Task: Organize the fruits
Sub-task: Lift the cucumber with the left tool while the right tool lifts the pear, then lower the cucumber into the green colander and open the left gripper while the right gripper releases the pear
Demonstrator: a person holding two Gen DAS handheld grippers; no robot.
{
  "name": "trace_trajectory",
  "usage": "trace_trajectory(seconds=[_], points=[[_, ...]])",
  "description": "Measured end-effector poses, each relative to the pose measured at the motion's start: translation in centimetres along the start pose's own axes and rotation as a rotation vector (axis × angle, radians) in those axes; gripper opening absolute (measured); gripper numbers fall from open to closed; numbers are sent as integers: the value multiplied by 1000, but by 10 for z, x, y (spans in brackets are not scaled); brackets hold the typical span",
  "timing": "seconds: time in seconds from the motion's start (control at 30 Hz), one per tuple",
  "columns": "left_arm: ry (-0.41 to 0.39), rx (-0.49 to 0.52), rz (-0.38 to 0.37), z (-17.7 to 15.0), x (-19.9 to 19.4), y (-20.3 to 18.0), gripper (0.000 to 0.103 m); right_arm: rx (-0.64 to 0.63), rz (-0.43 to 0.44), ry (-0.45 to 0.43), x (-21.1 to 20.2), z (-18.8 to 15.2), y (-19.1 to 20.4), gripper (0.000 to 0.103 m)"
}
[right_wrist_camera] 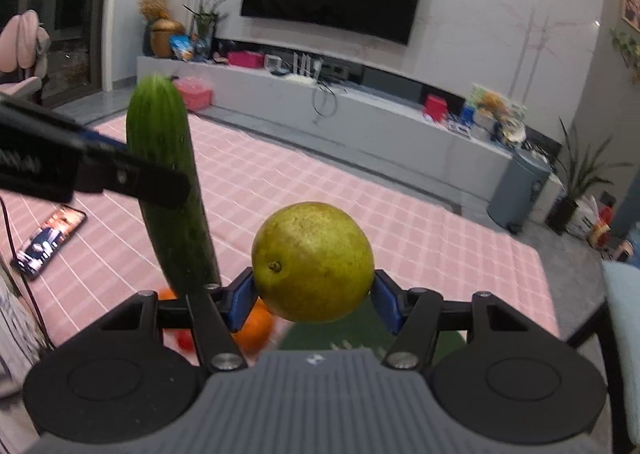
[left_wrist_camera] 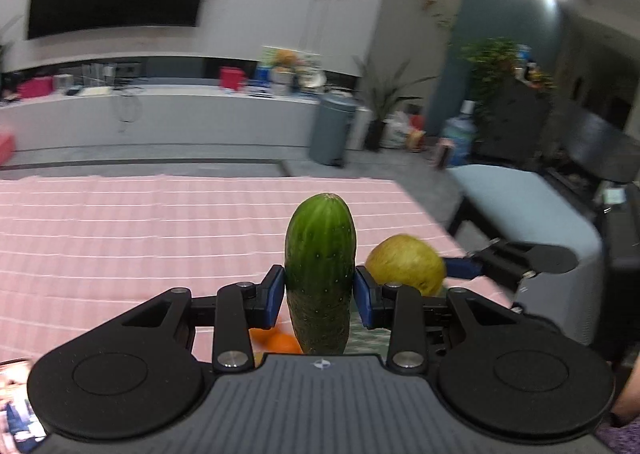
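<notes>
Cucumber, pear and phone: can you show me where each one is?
cucumber (left_wrist_camera: 320, 266): left wrist view, middle of its green skin.
pear (right_wrist_camera: 314, 262): right wrist view, front of the yellow-green skin.
phone (right_wrist_camera: 48, 242): right wrist view, its lit screen.

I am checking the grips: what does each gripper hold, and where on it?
Left gripper: cucumber, gripped around its lower half. Right gripper: pear, gripped at its two sides.

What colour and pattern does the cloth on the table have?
The tablecloth is pink with a grid of thin white lines, clearest in the right wrist view.
</notes>
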State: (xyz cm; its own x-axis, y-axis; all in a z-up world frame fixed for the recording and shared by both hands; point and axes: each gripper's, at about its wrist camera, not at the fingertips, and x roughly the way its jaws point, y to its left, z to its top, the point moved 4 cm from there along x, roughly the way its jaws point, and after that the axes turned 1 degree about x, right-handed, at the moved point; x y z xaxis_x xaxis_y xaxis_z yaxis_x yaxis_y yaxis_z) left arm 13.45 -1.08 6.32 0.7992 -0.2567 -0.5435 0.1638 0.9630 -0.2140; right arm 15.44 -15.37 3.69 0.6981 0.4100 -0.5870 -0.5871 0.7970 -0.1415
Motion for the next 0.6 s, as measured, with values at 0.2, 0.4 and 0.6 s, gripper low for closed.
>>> trace_trajectory(seconds=[0.2,0.4,0.6], points=[[79,9,-114,-3,45,-23,41,20,-37,133,5,-34,-45,58],[207,23,-172,-21,91,-38,41,9,-13,282,31,-69,-66,58],[297,23,-188,-41,115,-42,41,-26,45,385,57,-85,-69,58]])
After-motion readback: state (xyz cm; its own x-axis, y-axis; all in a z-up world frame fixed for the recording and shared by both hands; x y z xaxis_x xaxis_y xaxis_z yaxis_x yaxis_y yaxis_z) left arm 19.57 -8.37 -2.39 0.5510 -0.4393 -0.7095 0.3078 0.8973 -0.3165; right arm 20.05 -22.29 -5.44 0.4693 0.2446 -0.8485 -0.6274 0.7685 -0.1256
